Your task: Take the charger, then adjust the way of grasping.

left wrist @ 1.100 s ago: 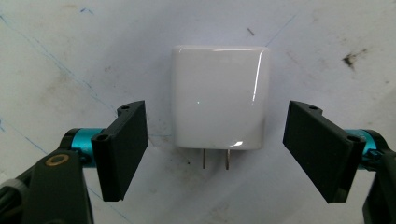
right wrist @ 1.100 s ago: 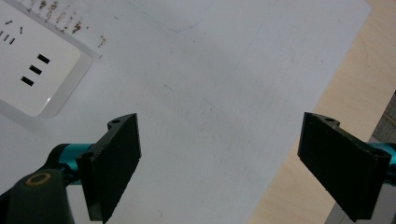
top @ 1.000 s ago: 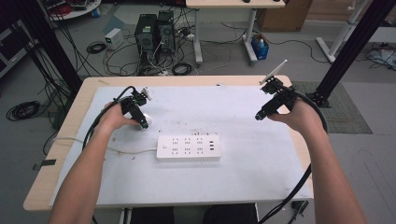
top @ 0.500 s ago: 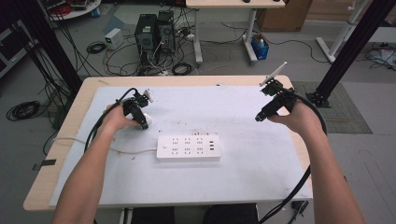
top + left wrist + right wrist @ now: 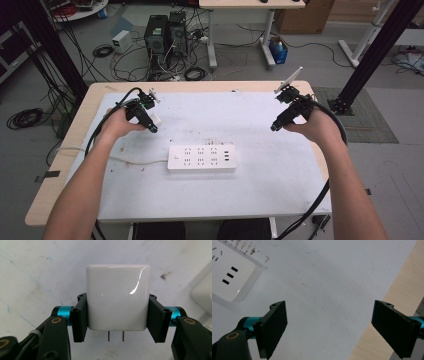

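My left gripper is shut on a white plug adapter, its two metal prongs pointing back toward the camera. In the high view that gripper hovers over the table's left part, up and left of a white power strip lying flat at the middle. The adapter shows as a small white block at its tip. My right gripper hangs over the right part of the table. Its jaws stand wide apart with nothing between them, and the power strip's corner lies at upper left there.
A white sheet covers the wooden table; the wood edge runs close to my right gripper. The strip's cord trails off to the left. Computer towers and cables sit on the floor beyond.
None of note: both grippers hold nearly the same places, the left one still carrying the adapter.
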Action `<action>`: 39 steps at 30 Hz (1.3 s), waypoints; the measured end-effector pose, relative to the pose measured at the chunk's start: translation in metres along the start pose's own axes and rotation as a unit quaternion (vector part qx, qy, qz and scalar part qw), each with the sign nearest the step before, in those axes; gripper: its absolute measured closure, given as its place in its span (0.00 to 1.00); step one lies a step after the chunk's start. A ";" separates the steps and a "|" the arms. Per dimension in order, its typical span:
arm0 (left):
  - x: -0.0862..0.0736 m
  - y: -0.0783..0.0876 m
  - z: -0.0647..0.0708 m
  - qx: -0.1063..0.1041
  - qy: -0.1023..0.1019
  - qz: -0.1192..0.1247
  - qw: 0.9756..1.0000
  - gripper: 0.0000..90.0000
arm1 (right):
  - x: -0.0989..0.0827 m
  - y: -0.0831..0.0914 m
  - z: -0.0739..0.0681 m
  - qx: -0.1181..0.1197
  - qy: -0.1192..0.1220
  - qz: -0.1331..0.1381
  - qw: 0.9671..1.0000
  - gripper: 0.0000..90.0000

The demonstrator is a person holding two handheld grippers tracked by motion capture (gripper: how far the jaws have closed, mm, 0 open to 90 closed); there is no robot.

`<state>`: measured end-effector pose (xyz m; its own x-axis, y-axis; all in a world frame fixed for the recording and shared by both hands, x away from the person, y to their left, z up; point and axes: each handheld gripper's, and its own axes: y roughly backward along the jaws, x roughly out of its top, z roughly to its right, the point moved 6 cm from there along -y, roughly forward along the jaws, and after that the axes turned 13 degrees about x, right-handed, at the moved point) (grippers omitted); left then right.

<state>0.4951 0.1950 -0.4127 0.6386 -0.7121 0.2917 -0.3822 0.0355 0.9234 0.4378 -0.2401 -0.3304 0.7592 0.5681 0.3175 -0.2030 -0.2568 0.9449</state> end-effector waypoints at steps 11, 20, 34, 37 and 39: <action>0.009 0.061 0.014 0.001 -0.019 0.045 0.999 0.47 | 0.008 0.004 -0.012 -0.003 0.010 -0.001 1.000 0.14; 0.009 0.079 0.023 0.002 -0.038 0.054 0.998 0.47 | 0.010 0.009 -0.015 0.008 0.005 -0.001 1.000 0.14; 0.040 0.112 0.085 -0.056 -0.107 0.205 0.971 0.47 | 0.021 0.032 -0.032 0.093 -0.071 0.044 0.992 0.14; 0.050 0.113 0.103 -0.064 -0.122 0.238 0.962 0.47 | 0.025 0.035 -0.040 0.127 -0.089 0.061 0.986 0.14; 0.057 0.113 0.114 -0.073 -0.127 0.258 0.955 0.47 | 0.027 0.037 -0.046 0.148 -0.096 0.073 0.982 0.15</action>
<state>0.4126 0.0788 -0.3201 0.2009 -0.7201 0.6642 -0.4927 0.5117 0.7039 0.4224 -0.1978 -0.2832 0.8440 0.3577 0.3997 -0.1513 -0.5562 0.8172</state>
